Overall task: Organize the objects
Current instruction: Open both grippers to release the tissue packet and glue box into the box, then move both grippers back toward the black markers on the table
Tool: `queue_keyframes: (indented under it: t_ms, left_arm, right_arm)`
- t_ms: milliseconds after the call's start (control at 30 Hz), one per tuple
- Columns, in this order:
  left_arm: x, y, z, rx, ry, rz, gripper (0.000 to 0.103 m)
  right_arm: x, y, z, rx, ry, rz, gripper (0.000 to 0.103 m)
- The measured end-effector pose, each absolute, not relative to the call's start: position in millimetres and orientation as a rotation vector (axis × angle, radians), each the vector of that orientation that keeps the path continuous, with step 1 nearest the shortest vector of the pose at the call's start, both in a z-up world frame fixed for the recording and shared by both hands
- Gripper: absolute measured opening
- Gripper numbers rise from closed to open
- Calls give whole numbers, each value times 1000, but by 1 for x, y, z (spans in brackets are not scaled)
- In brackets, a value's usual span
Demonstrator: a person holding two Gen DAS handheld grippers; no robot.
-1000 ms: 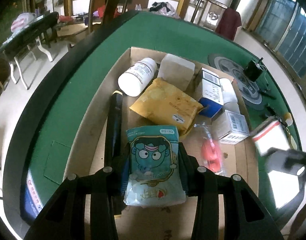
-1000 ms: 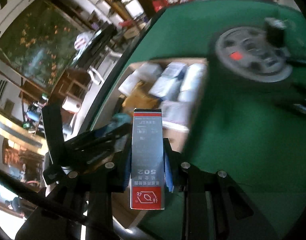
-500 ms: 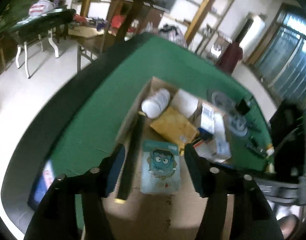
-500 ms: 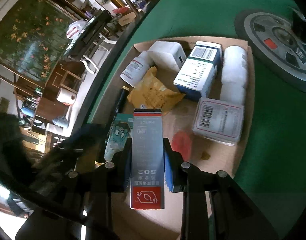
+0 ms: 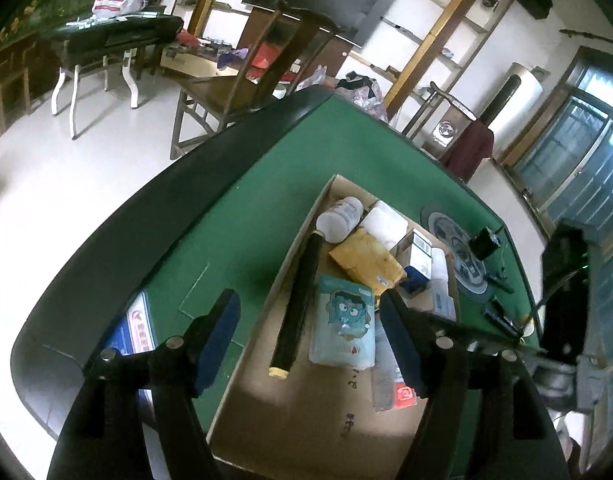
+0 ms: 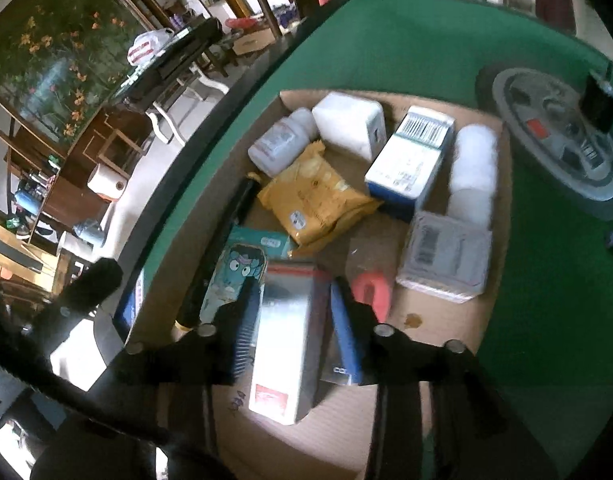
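Observation:
A shallow cardboard tray [image 5: 306, 408] on the green table holds the sorted items. My left gripper [image 5: 308, 340] hovers above the tray's near end. Its jaws are opening wide and grip nothing. The blue cartoon pouch [image 5: 344, 328] lies flat in the tray below them, beside a black tube [image 5: 302, 300]. My right gripper [image 6: 296, 292] is low over the tray [image 6: 438, 320], jaws opening. The silver box with red ends [image 6: 286, 340] sits tilted between the pads, which stand off its sides. The same silver box [image 5: 390, 376] shows behind my left gripper's right finger.
The far half of the tray holds a white bottle [image 6: 282, 144], yellow packet [image 6: 314, 200], blue-white box [image 6: 410, 156], white roll [image 6: 472, 168], barcode box [image 6: 446, 256] and a red item [image 6: 372, 290]. A grey disc [image 6: 558, 144] lies right of the tray, a blue-white card [image 5: 134, 328] left of it.
My left gripper let go of the cartoon pouch, opened and drew back upward. My right gripper carried the silver box over the tray, and its jaws parted from the box.

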State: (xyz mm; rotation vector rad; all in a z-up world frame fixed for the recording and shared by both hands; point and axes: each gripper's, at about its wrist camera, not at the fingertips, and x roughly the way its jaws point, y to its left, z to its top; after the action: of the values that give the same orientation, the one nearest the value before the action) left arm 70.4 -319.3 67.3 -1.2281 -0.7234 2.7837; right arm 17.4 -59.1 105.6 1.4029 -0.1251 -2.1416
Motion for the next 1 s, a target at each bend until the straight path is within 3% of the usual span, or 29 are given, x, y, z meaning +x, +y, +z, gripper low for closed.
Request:
queue_keyframes:
  t_ms: [167,567,1000]
  left_arm:
    - [74,-306,66,-1248,-662,2790,67]
    - [78,-250,68,-1286,-544,2727,67]
    - [89,-151,87,-1177,-378,2589,67]
  right_arm:
    - [20,-31,123,1335,-151,-2226,51]
    - [18,43,121,1349,-274,-2313,51]
    - [-10,235,124,1387,-482,-2684,51]
